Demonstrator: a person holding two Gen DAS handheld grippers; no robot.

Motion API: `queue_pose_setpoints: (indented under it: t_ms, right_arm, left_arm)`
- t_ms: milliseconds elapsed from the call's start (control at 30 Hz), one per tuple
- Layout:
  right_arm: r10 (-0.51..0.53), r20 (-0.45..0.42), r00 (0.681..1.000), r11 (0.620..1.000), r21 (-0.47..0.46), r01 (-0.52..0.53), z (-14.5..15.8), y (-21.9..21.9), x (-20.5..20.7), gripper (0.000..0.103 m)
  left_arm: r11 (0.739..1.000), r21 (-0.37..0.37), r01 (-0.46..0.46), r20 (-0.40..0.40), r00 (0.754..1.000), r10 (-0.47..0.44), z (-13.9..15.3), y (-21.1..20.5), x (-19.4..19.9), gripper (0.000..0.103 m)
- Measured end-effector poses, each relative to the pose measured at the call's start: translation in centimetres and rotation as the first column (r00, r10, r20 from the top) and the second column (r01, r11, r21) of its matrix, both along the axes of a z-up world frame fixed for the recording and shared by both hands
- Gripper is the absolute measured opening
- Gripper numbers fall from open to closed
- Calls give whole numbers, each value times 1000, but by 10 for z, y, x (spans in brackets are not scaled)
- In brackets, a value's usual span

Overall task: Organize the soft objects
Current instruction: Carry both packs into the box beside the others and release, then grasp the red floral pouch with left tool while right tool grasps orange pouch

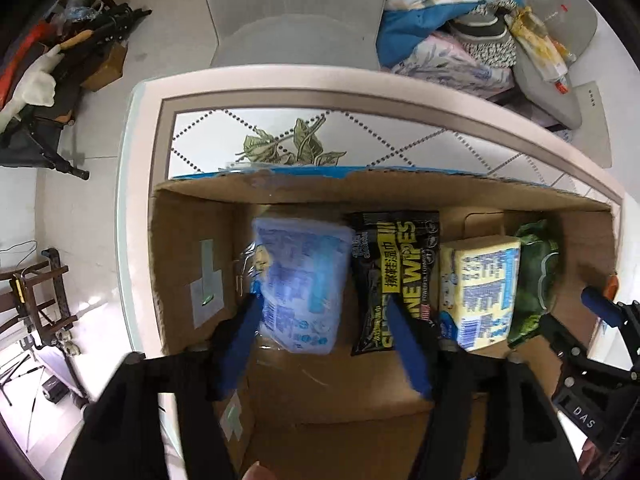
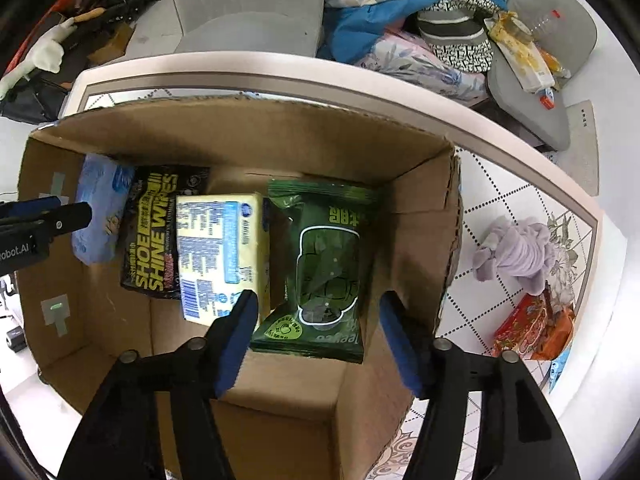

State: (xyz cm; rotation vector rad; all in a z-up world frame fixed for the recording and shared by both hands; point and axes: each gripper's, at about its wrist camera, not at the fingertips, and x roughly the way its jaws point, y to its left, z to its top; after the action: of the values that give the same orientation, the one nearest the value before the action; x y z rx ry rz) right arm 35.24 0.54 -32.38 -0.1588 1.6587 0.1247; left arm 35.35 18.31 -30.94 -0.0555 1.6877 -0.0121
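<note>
Four soft packs side by side in the cardboard box (image 2: 420,216) — blue pack (image 1: 300,280), black wipes pack (image 1: 394,276), yellow pack (image 2: 222,256), green pack (image 2: 324,268). Left hand-held gripper (image 1: 324,304) and right hand-held gripper (image 2: 316,300) spread wide — holding nothing.

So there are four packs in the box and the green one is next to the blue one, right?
Not quite. Four packs sit in the box, but the green pack is next to the yellow pack. The blue pack is at the other end, beside the black pack. The right wrist view shows this.
</note>
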Motion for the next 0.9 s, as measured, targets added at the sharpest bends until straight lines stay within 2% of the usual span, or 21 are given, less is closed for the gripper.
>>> queue_pose_setpoints:
  t_ms: [100, 167, 233, 367, 533, 600, 900]
  right_arm:
    - [-6, 20, 1000, 1000, 10, 5, 10, 0, -4, 80]
    - [-11, 25, 1000, 1000, 23, 11, 14, 2, -8, 87]
    - [-14, 36, 999, 1000, 27, 13, 19, 3, -13, 97]
    - [-28, 54, 998, 998, 49, 26, 30, 6, -28, 103]
    - [-65, 86, 994, 994, 92, 57, 44, 6, -51, 103]
    - [-79, 101, 992, 993, 100, 69, 51, 5, -62, 103]
    - [-131, 191, 973, 984, 144, 104, 93, -5, -117, 103]
  left_arm:
    - [1000, -3, -7, 27, 1000, 7, 11, 3, -8, 92]
    - [1000, 7, -2, 44, 999, 2, 20, 3, -17, 97]
    - [1000, 17, 5, 65, 998, -6, 28, 2, -27, 97]
    - [1000, -8, -14, 107, 994, 15, 41, 3, -45, 98]
    - [999, -15, -33, 174, 984, 35, 61, -1, -69, 98]
    - [999, -10, -33, 201, 979, 34, 70, -3, -80, 103]
    - [1000, -7, -10, 306, 952, 12, 115, -18, -135, 103]
